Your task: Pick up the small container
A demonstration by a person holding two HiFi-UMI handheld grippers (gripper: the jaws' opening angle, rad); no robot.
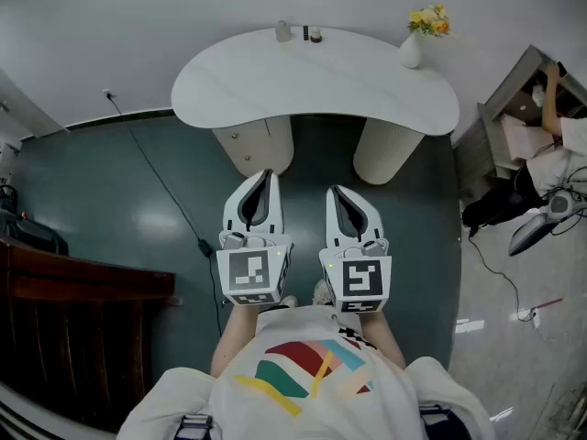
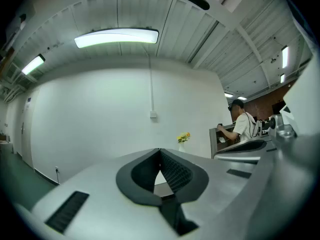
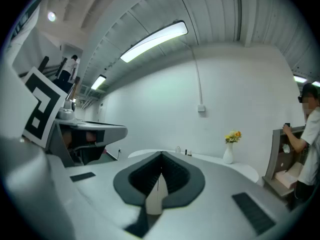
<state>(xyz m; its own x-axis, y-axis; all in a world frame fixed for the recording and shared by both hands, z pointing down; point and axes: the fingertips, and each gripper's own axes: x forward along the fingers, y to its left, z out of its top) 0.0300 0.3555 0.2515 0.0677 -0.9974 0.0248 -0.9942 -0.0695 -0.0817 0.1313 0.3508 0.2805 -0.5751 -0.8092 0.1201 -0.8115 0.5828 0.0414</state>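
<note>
Small container [image 1: 282, 32]: taken to be the pale little vessel at the far edge of the white table [image 1: 321, 81], left of centre, close to the wall. This is a judgement, since it is too small to make out in detail. Two small dark items [image 1: 311, 34] stand just beside it on its right. A vase [image 1: 411, 49] with yellow flowers stands well apart, toward the far right of the tabletop. Both tools are held low and near the person's body, well short of the table. The left gripper [image 1: 267, 177] has its jaws together with nothing between them, and the right gripper [image 1: 336, 193] is likewise closed and empty. Risks noted:

1. Jaws arriving closed would push the container instead of straddling it, so they need to open before the reach.
2. The container sits at the far rim, so a nudge from the near side could send it off the back, toward the wall.
3. The neighbours are crowded close, so a wide or off-line approach from the right could tip a dark item or take the wrong piece.
4. It is a long reach across the full depth of the table, so aim is likely poorer at full stretch.
5. A cable [image 1: 170, 191] runs across the floor on the left, which is a trip hazard if the step forward drifts that way.
</note>
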